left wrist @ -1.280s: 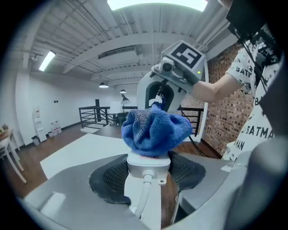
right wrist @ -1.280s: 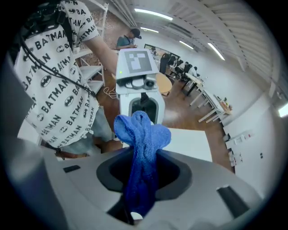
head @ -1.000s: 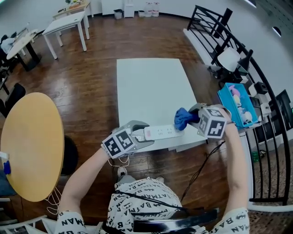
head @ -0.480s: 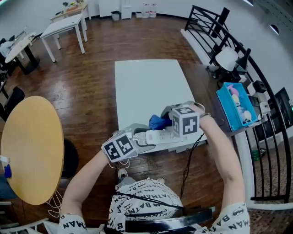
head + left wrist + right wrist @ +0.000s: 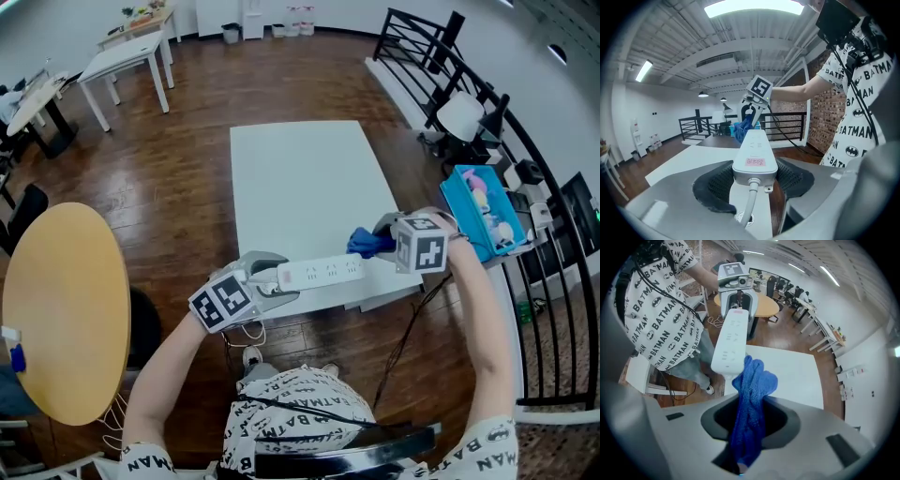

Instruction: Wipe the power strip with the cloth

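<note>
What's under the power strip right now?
The power strip is over the near edge of the white table, cord end in the left claw. Contact underneath is covered by the strip itself.

One power strip [image 5: 321, 273]. One blue cloth [image 5: 367, 243]. Two tools: left tool [image 5: 279, 278], right tool [image 5: 382, 236]. One white counter [image 5: 300, 178]. One round yellow table [image 5: 61, 309]. One blue bin [image 5: 459, 202]. One black railing [image 5: 441, 56]. One person [image 5: 291, 412].
</note>
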